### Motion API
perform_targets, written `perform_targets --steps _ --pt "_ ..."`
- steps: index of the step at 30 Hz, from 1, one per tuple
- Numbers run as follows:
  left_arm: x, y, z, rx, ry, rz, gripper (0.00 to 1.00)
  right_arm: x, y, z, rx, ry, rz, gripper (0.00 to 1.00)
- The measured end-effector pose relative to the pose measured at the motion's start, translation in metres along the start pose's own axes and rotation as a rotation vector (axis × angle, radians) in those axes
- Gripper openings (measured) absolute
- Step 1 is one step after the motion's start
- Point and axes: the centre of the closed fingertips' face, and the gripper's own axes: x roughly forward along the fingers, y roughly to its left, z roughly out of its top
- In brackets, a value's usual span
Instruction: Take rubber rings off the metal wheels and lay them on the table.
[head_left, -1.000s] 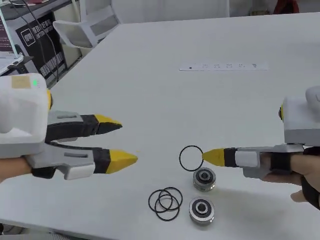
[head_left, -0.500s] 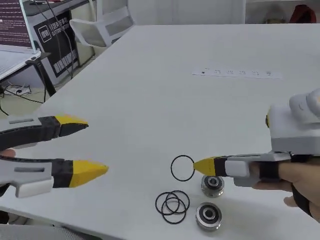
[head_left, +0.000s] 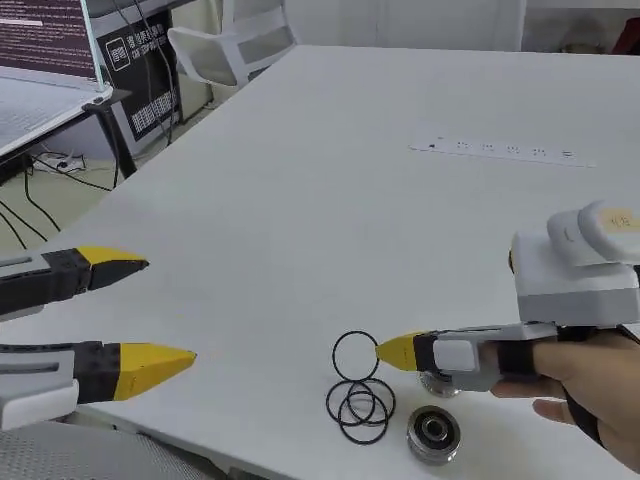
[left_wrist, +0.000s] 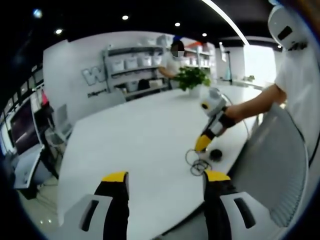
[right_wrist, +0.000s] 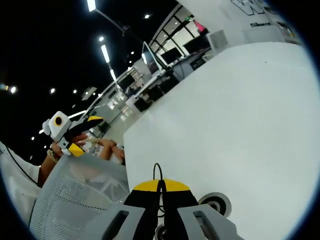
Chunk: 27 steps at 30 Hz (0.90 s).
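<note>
Resting on the white table (head_left: 330, 200), rubber rings (head_left: 362, 402); shelves (left_wrist: 131, 70) possibly behind.

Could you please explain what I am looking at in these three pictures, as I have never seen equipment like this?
No robot here: a person holds a two-jaw gripper in each hand. The head view comes from a headset camera looking down at the white table; each round picture comes from a camera riding on one gripper. The left gripper is open and holds nothing. The right gripper is shut on one thin rubber ring. Nearby lie a pile of loose rings, a metal wheel and a second wheel partly hidden under that gripper.
</note>
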Motion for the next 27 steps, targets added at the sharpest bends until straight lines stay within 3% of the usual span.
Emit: perform_targets --steps 15,27 --pt "-0.002 0.001 0.002 0.011 -0.007 0.011 0.6 0.004 -0.017 -0.017 0.002 0.068 -0.076 0.0" --pt "0.0 -0.002 0.005 0.014 -0.01 0.008 0.6 0.008 -0.021 -0.021 -0.136 0.129 -0.126 0.0"
